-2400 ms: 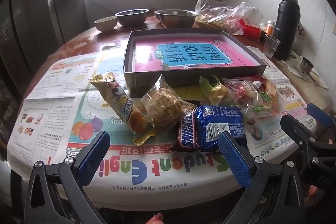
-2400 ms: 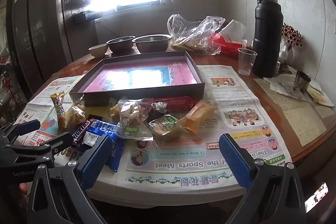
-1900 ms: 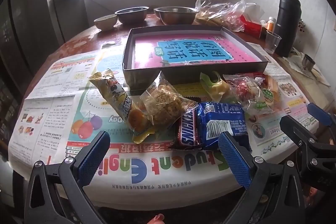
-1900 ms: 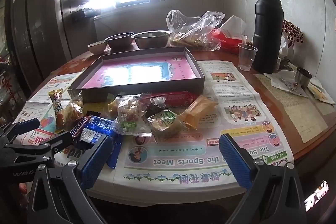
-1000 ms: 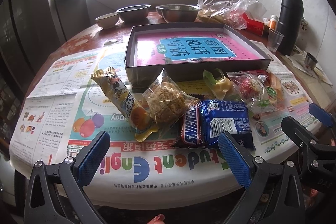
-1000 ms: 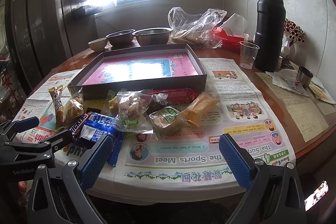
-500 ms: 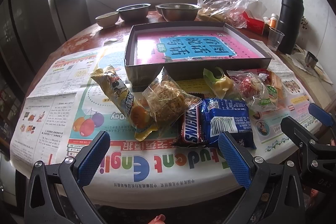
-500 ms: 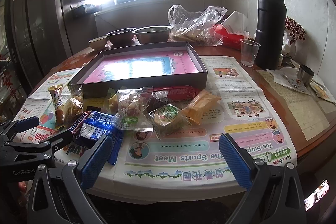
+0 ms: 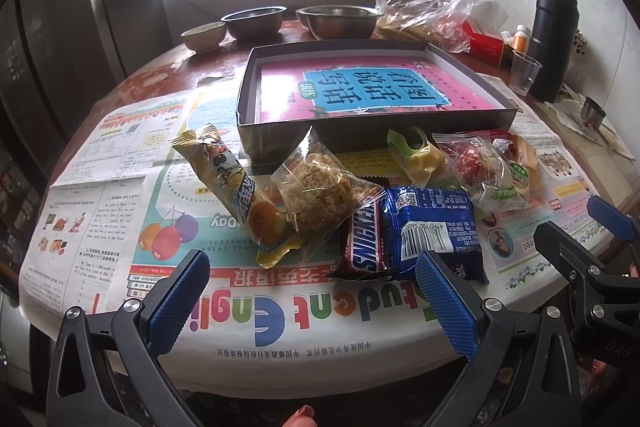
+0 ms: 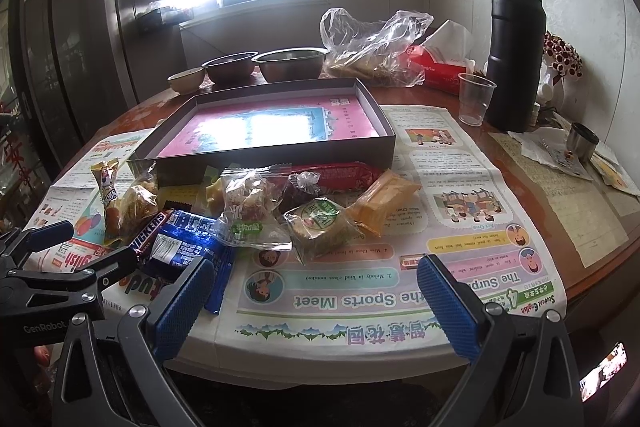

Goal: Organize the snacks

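Note:
A pile of wrapped snacks lies on newspaper in front of a shallow grey box (image 9: 276, 139) with a pink bottom. In the left wrist view I see a yellow packet (image 9: 236, 187), a clear-wrapped cake (image 9: 320, 187), a Snickers bar (image 9: 362, 243) and a blue packet (image 9: 434, 227). In the right wrist view I see a green-labelled cake (image 10: 320, 223), an orange packet (image 10: 384, 201) and a red bar (image 10: 344, 175). My left gripper (image 9: 312, 301) is open and empty near the table's front edge. My right gripper (image 10: 314, 301) is open and empty, to its right.
Metal bowls (image 10: 290, 63), a small bowl (image 9: 202, 35), a plastic bag (image 10: 372, 47), a black flask (image 10: 514, 55), a plastic cup (image 10: 474, 99) and a small metal cup (image 10: 582, 141) stand at the back and right. Newspaper (image 10: 460, 203) covers the round table.
Both grippers have drifted slightly closer to the snacks. Nothing on the table has moved.

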Demonstrator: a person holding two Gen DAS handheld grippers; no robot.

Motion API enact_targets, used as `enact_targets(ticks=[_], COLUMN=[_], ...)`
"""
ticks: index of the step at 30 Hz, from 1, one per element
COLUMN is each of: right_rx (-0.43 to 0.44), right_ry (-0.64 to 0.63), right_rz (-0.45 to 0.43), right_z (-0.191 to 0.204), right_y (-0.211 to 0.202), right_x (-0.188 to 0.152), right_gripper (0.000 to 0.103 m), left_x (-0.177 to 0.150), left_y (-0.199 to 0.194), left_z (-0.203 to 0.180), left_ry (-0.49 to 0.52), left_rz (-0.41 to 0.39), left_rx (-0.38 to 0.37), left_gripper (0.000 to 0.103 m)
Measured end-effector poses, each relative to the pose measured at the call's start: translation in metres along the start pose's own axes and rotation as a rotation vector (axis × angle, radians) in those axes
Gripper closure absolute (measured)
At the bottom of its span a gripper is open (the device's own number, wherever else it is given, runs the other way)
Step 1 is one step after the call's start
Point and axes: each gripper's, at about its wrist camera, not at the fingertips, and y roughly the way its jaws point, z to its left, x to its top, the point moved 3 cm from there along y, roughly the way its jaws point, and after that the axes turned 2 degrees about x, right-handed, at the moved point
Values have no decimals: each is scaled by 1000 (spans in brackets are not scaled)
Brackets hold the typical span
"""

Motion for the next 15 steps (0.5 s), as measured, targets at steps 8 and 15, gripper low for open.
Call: enact_targets(ticks=[8,15], right_rx=[2,3], right_ry=[-1,-3], right_rz=[4,10], right_z=[0,1], right_y=[2,5], right_x=[0,0], right_gripper=[1,1], left_x=[2,5], left_y=[0,1], left_z=[4,9], left_ry=[-11,-18], left_rz=[-4,4], left_rx=[-3,-4], left_gripper=[0,0])
